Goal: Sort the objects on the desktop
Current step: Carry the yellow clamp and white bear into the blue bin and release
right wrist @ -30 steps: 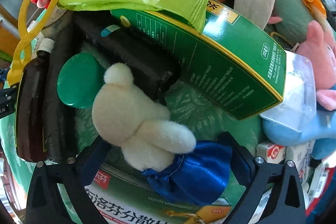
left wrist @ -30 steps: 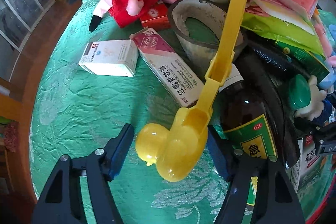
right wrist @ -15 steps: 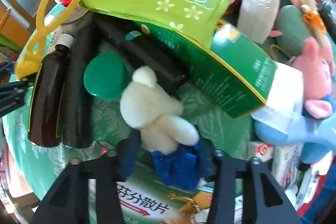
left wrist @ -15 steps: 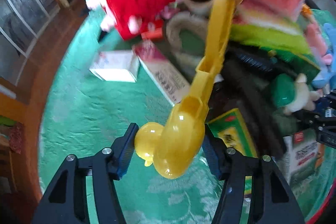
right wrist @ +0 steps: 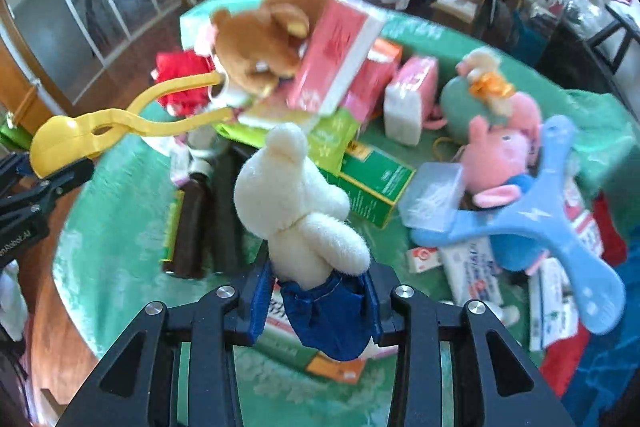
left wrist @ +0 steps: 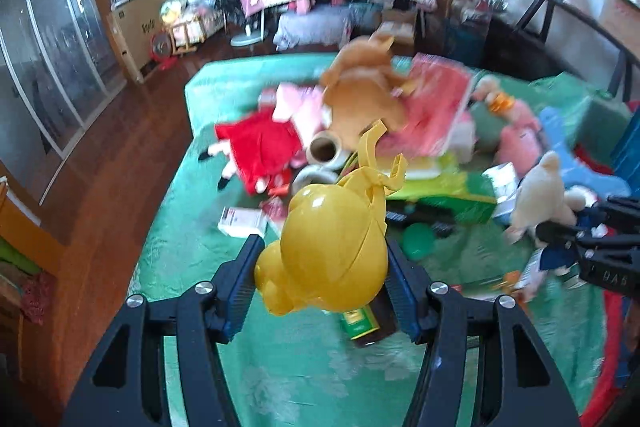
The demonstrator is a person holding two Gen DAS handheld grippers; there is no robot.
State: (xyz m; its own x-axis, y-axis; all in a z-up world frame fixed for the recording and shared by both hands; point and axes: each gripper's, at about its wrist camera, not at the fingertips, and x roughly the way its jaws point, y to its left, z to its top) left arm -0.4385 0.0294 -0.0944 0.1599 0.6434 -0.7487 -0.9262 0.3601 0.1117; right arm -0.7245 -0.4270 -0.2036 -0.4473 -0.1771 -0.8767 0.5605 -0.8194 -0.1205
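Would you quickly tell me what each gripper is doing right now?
Left gripper: shut on the yellow duck tongs.
Right gripper: shut on the white teddy bear.

plush toys x5 (right wrist: 296, 203) | brown bottle x1 (right wrist: 188, 227) | yellow tongs x1 (left wrist: 332, 251) | blue boomerang x1 (right wrist: 560, 211)

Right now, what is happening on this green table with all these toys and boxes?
A person is sorting the pile with a handheld gripper in each hand. The left gripper is shut on a yellow duck-shaped clamp toy, held above the green tablecloth. The right gripper is shut on the blue trousers of a white plush bear, also held up. The other toys, boxes and a brown bottle lie on the table.
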